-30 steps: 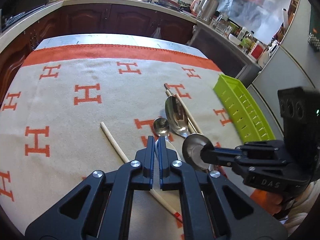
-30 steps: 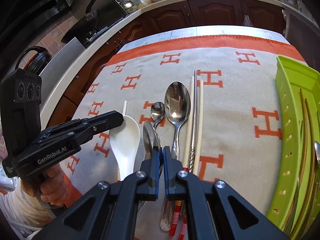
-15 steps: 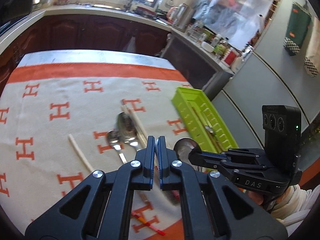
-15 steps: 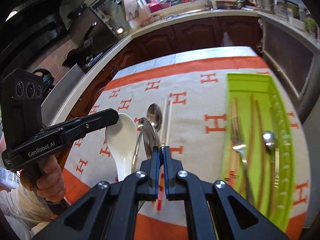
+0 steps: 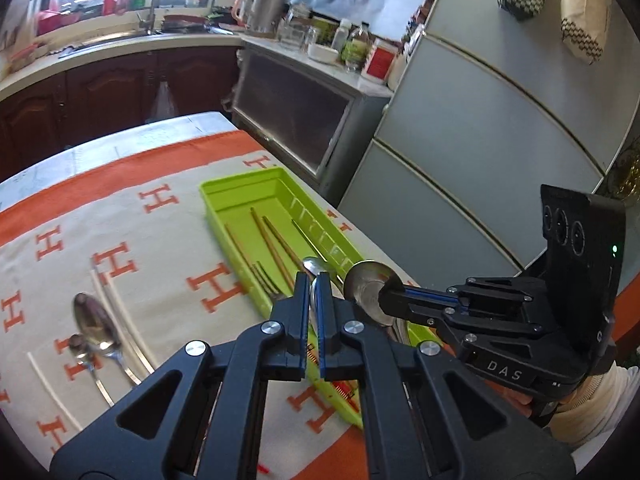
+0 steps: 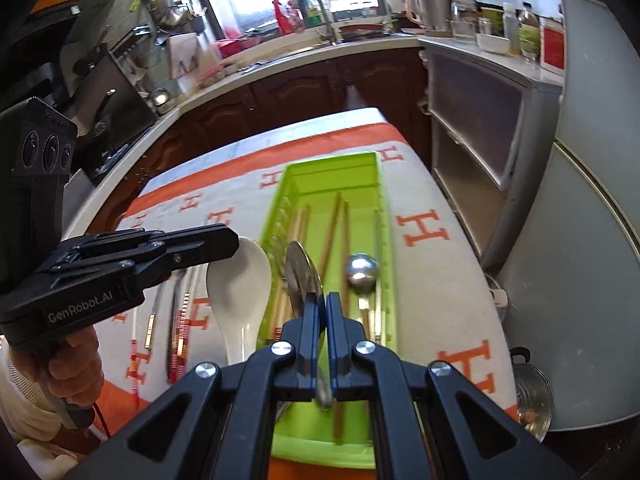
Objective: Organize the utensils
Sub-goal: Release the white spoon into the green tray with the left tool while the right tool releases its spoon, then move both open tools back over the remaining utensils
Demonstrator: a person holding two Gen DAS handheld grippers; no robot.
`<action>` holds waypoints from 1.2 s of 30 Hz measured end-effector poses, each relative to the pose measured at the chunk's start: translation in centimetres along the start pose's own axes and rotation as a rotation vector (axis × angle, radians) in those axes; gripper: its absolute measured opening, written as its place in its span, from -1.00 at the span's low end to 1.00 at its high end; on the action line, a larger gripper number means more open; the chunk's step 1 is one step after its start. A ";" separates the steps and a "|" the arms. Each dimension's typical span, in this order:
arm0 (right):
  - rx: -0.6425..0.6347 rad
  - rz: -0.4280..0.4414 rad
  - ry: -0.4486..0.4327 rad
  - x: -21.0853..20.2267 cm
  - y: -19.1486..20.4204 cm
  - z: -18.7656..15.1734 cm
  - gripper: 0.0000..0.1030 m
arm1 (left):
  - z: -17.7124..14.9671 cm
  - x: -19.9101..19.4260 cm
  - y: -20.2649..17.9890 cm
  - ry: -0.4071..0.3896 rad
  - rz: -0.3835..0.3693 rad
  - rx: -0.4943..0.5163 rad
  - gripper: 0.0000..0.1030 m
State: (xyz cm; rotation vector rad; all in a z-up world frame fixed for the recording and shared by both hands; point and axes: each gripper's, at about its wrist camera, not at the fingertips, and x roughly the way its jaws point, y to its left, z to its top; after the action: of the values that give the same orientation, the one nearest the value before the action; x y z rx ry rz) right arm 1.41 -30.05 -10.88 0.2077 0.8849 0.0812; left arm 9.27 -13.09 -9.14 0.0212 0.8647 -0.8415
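Left gripper [image 5: 314, 280], jaws nearly touching, clamped on the thin handle of a white ceramic spoon [image 6: 236, 280]. From the right wrist view, white bowl sticking out past the black fingertips, lifted above the cloth [image 5: 160, 280], just beside the left wall of the green tray [image 6: 384, 216]. Left hand [image 6: 72, 364] wrapped around the grip below, cream sleeve at the wrist.

Right gripper [image 6: 323, 300], jaws likewise closed, pinching a metal spoon [image 6: 304, 276] by its handle. Spoon turned edge-on in that view, bowl forward, hanging over the near half of the tray without touching it. In the left wrist view, same bowl facing the lens, just right of the left gripper's tips.

Inside the tray, lying lengthwise: wooden chopsticks [image 6: 330, 232], a fork [image 5: 264, 280], a round-bowled metal ladle [image 6: 362, 270] near the right wall.

Out on the cloth, well left of the tray: a large steel spoon [image 5: 94, 326], a small spoon [image 5: 76, 344] touching its side, a pair of pale chopsticks [image 5: 116, 320] just to its right, one more pale stick farther left. Red-striped handle ends visible under the left gripper in the right wrist view.

Cream cloth with orange H marks and an orange border, spread over a pale counter [image 5: 120, 140]. Beyond, dark wooden cabinets, a sink under the window, a grey fridge [image 5: 480, 140] at right.
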 end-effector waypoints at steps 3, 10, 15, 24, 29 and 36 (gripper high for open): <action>-0.020 -0.025 0.008 0.7 -0.7 -0.1 -0.93 | 0.4 2.7 -0.6 0.042 0.018 0.019 -0.98; -0.076 -0.047 0.026 1.7 -0.4 -0.6 -0.92 | -0.2 7.6 -0.1 0.144 0.080 0.057 -0.97; -0.056 -0.054 0.036 2.2 -0.9 -0.3 -0.87 | -0.7 9.0 0.8 0.177 0.095 0.047 -0.97; -0.030 -0.042 0.014 1.5 -1.0 -0.2 -0.62 | -0.7 9.5 1.1 0.219 0.118 0.015 -0.95; -0.024 -0.035 0.006 1.1 -0.8 -0.1 -0.62 | -0.9 8.2 0.4 0.223 0.126 0.030 -0.90; -0.019 -0.019 -0.006 0.2 -0.2 0.0 -0.62 | -1.6 4.5 -0.3 0.199 0.138 0.033 -0.64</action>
State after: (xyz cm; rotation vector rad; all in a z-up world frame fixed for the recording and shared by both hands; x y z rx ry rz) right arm 1.51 -30.20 -11.08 0.1821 0.8799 0.0709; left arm 9.64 -15.67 -13.15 0.1943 1.0235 -0.7324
